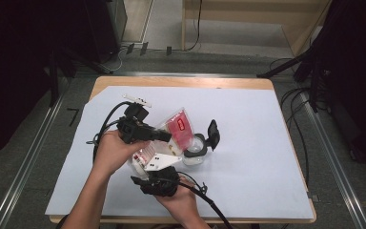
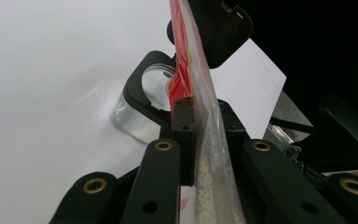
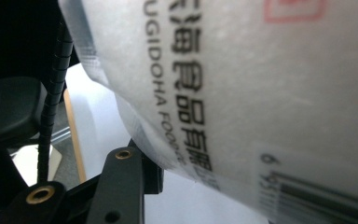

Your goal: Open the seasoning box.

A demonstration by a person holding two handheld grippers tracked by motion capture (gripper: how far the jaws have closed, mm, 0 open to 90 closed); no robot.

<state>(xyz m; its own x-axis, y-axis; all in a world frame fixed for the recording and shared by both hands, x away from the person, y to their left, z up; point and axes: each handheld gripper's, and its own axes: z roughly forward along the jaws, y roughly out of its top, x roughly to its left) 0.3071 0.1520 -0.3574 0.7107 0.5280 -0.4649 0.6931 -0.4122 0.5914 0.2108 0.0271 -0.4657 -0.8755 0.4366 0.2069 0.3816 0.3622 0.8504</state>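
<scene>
A clear plastic bag [image 1: 178, 126] with a red label is held up over the table between both hands. My left gripper [image 1: 169, 138] is shut on its upper part; in the left gripper view both pads [image 2: 182, 122] press flat on the bag [image 2: 193, 65]. My right gripper [image 1: 143, 164] holds the bag's lower end, with printed film [image 3: 261, 93] lying across its one visible finger [image 3: 121, 182]; the other finger is hidden behind the bag. Just under the bag's mouth a clear jar [image 1: 195, 153] stands with its black flip lid [image 1: 213, 133] swung open.
A white sheet [image 1: 248, 143] covers the wooden table [image 1: 181, 82]. The jar [image 2: 135, 116] and its lid [image 2: 221, 28] sit close beyond my left jaws. Cables trail from both grippers toward the near edge. Dark stands and floor rails flank the table.
</scene>
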